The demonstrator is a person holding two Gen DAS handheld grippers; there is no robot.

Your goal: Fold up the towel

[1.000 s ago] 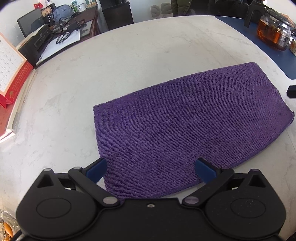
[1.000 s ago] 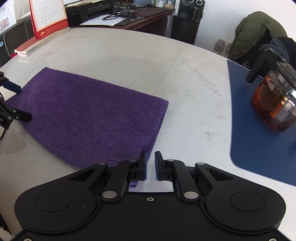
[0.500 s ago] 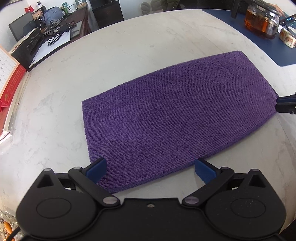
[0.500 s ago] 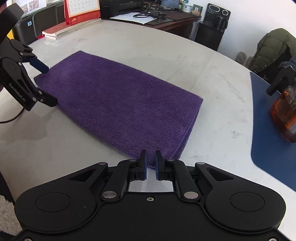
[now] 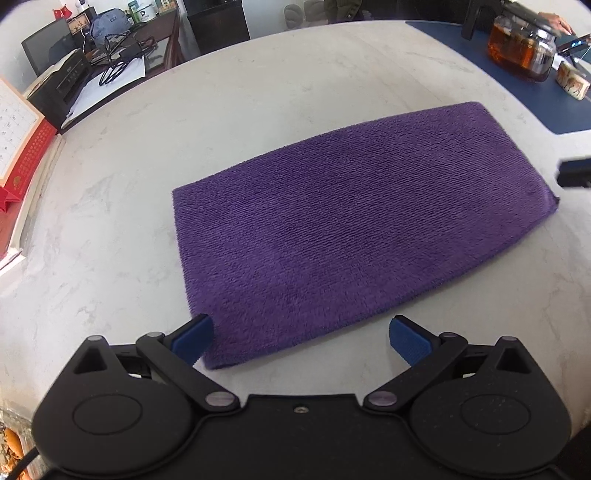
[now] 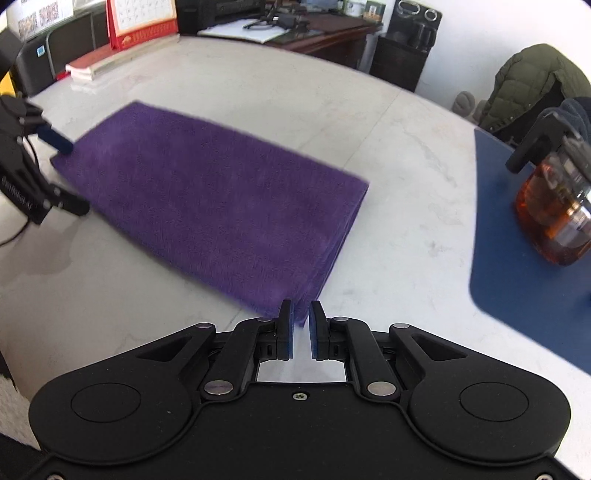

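Towel [image 5: 354, 229]: purple, folded into a flat oblong on the pale marble table [image 5: 258, 85]; it lies ahead of both grippers, its near short end just in front of the left gripper and its other end reaching the right gripper.
Left gripper [image 5: 299, 338]: jaws spread wide, nothing between the blue pads; the left pad [image 5: 194, 338] sits at the towel's near left corner, whether it touches cannot be told; the right pad stands over bare table just past the towel's long edge.
Right gripper [image 6: 303, 317]: jaws drawn narrow, with the towel's near corner at or between the tips; whether the pads actually pinch the cloth cannot be told.
Only in left wrist view: the towel's top face seen along its length; the tip of the right gripper [image 5: 576, 177] just beyond the far right corner; a small box beside the glass teapot [image 5: 522, 51]; a hand at the upper right edge.
Only in right wrist view: the stacked layers at the towel's [image 6: 221, 206] folded end; the left gripper [image 6: 55, 173] at the far left corner, one blue pad by the towel's edge; a green jacket [image 6: 532, 85] on a chair to the right; the teapot [image 6: 554, 214] on a blue mat [image 6: 517, 295].
Both views: a red desk calendar [image 6: 142, 22] at the table's far side.
Change from earlier: the left gripper's left pad now meets the corner it previously overlapped; the right gripper's narrow gap is the same; the towel keeps its shape and has not been lifted.
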